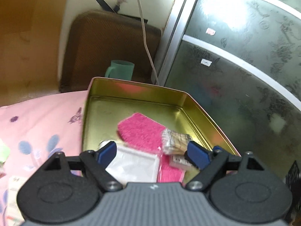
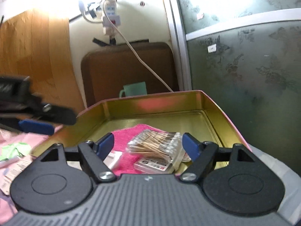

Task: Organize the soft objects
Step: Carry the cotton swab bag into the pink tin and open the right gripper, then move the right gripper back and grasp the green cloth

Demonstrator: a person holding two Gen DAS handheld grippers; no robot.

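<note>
A gold metal tin (image 1: 135, 92) (image 2: 150, 103) lies open on a pink bedsheet (image 1: 41, 116). Inside it lie a pink towel (image 1: 143, 130) (image 2: 124, 141), a bag of cotton swabs (image 1: 175, 141) (image 2: 156, 145), a small flat box (image 1: 181, 162) (image 2: 152, 164) and a clear white packet (image 1: 135, 165). My left gripper (image 1: 152, 153) is open and empty above the tin's near end, over the packet and towel. My right gripper (image 2: 148, 143) is open and empty, its fingers either side of the cotton swab bag. The left gripper also shows at the left of the right wrist view (image 2: 35, 120).
A green mug (image 1: 121, 69) (image 2: 134, 90) stands behind the tin against a brown cushion (image 1: 112, 45) (image 2: 129, 66). A white cable (image 1: 146, 43) hangs from a wall socket. A frosted glass door (image 1: 244, 66) is on the right. Green and paper items (image 2: 13, 150) lie on the sheet at left.
</note>
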